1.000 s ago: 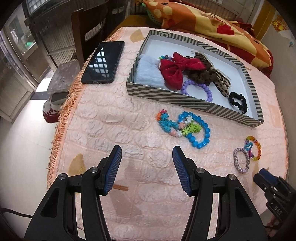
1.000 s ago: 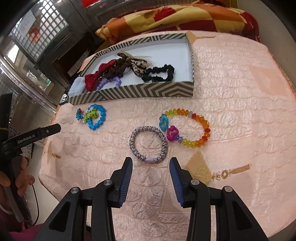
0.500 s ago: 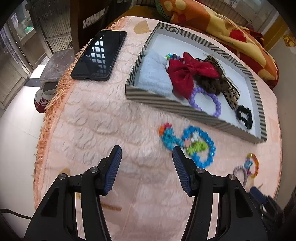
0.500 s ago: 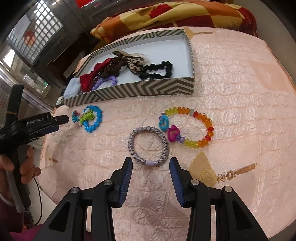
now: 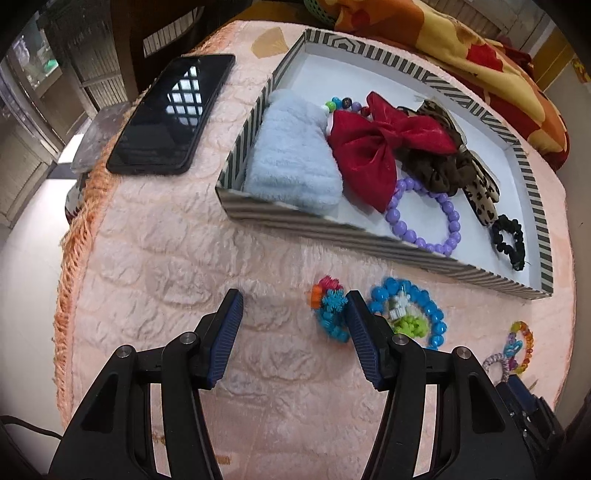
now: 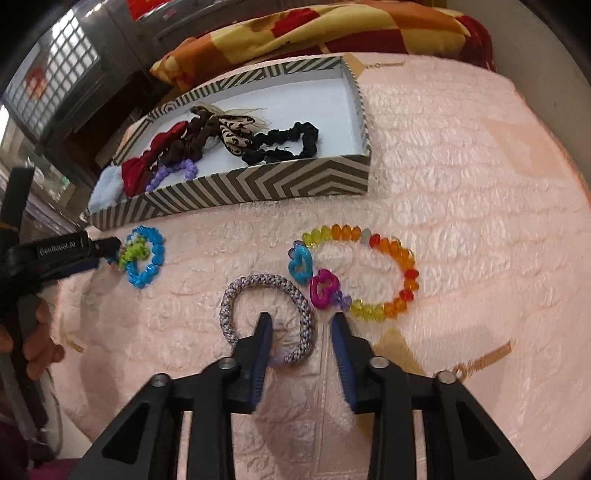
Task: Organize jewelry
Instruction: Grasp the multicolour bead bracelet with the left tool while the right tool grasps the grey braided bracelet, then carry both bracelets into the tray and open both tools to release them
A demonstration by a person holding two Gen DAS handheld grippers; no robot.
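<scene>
A striped tray (image 5: 369,236) (image 6: 258,184) on the pink bedspread holds a red bow (image 5: 369,147), a purple bead bracelet (image 5: 424,218), scrunchies and a blue fluffy piece (image 5: 295,162). On the spread lie a spiky turquoise bracelet (image 5: 330,310), a blue bead bracelet (image 5: 417,314) (image 6: 144,254), a grey woven bracelet (image 6: 266,317) and a rainbow bead bracelet (image 6: 362,273). My left gripper (image 5: 293,306) is open, its right finger beside the spiky bracelet. My right gripper (image 6: 301,325) is open, its fingers straddling the near right side of the woven bracelet.
A black phone (image 5: 170,114) lies left of the tray near the fringed edge of the bedspread (image 5: 74,258). A red and yellow blanket (image 6: 332,33) is bunched behind the tray. A gold chain (image 6: 484,358) lies at the right.
My left gripper has moved forward and down to the spiky turquoise bracelet. My right gripper has moved forward and down over the woven bracelet. Both stay open.
</scene>
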